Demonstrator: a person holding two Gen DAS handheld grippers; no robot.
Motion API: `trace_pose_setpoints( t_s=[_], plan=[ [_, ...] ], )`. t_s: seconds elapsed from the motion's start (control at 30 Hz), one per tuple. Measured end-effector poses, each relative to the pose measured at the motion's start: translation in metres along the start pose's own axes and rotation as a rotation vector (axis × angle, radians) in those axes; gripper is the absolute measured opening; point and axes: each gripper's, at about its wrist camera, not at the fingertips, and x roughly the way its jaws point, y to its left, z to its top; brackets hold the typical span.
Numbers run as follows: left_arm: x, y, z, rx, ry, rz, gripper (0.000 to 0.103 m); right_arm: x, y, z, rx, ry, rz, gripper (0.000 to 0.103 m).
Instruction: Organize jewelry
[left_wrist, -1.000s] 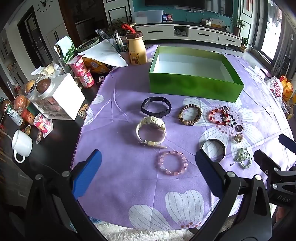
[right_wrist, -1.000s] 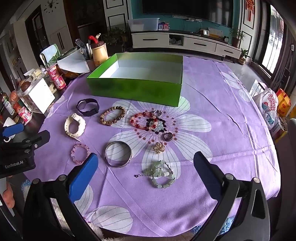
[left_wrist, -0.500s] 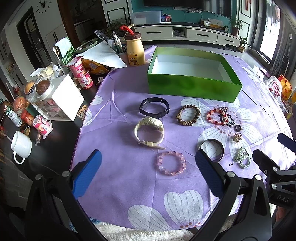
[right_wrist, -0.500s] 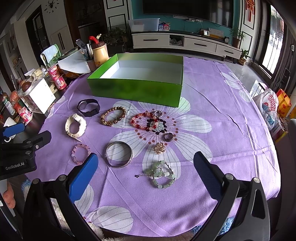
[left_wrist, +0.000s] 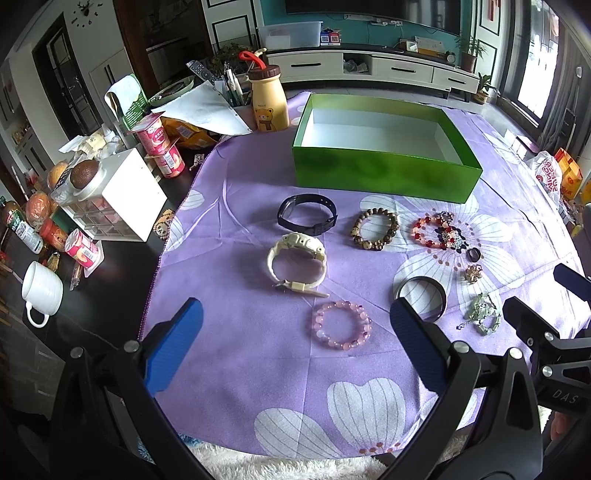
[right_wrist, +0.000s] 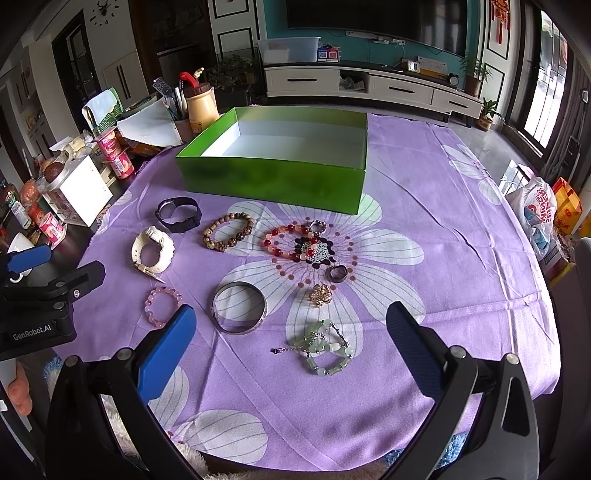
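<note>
An empty green box (left_wrist: 384, 177) (right_wrist: 273, 181) stands at the back of the purple cloth. In front of it lie a black watch (left_wrist: 307, 214), a white watch (left_wrist: 297, 264), a wooden bead bracelet (left_wrist: 375, 229), a red bead bracelet (left_wrist: 430, 230), a pink bead bracelet (left_wrist: 341, 329), a metal bangle (right_wrist: 239, 307), a dark ring (right_wrist: 338, 274), a gold charm (right_wrist: 320, 294) and a green bead bracelet (right_wrist: 325, 350). My left gripper (left_wrist: 295, 343) is open and empty, hovering near the pink bracelet. My right gripper (right_wrist: 290, 347) is open and empty above the green bracelet.
Left of the cloth, on dark table, stand a white mug (left_wrist: 41, 293), a white drawer box (left_wrist: 122, 195), yoghurt cups (left_wrist: 162, 146) and a yellow bear bottle (left_wrist: 267, 99). The cloth's near edge hangs over a white rug (left_wrist: 295, 463).
Both views have shifted very slightly. The jewelry has not moved and both grippers stay open.
</note>
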Motion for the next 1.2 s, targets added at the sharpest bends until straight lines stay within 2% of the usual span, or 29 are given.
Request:
trace_pose_setpoints(
  t_s=[1.2],
  plan=[
    [0.0001, 0.0, 0.0001, -0.002, -0.002, 0.002, 0.101, -0.0024, 0.0021, 0.0019, -0.001, -0.004, 0.002, 0.102]
  ],
)
